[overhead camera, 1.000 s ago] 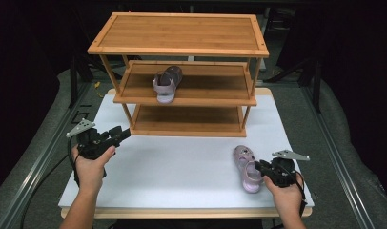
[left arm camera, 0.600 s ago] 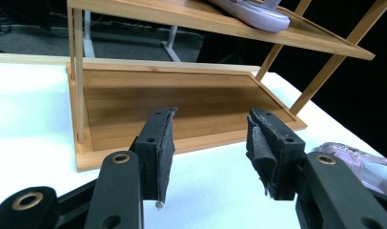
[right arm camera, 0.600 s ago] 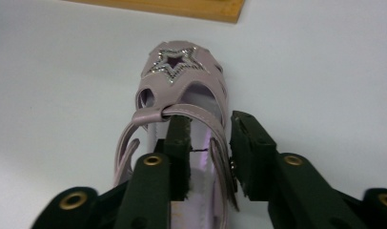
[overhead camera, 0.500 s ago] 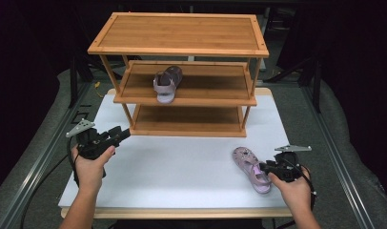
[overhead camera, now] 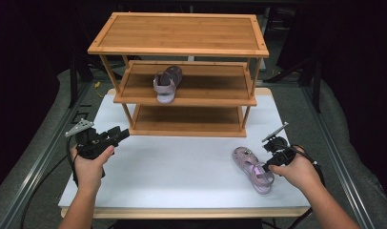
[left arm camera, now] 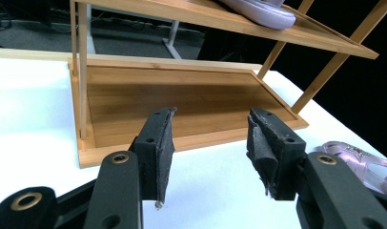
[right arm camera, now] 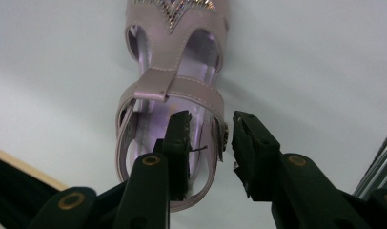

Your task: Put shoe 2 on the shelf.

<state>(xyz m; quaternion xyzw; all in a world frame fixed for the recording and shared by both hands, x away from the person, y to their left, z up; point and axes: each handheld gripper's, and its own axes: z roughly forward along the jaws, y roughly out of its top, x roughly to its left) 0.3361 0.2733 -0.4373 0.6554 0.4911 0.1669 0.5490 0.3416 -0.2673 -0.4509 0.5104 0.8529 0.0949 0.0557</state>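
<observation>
I see a white table (overhead camera: 182,167) in a dark room, left gripper (left arm camera: 210,143) apart, right gripper (right arm camera: 210,138) just closing, astride the sandal (right arm camera: 175,95) strap.

My high cam looks fwd/down over table (overhead camera: 182,167) and rack (overhead camera: 182,86). Left gripper cam faces rack's bottom shelf, close. Right gripper cam, v. close, on near-right sandal (right arm camera: 172,95), shared w/ high cam.

A pale lilac sandal (right arm camera: 172,90) (glittery silver trim at the toe) is seen between black jaws on a white tabletop (overhead camera: 182,162). A matching lilac sandal (overhead camera: 166,82) is shown beyond, on a honey-brown bamboo rack (overhead camera: 182,33).
</observation>
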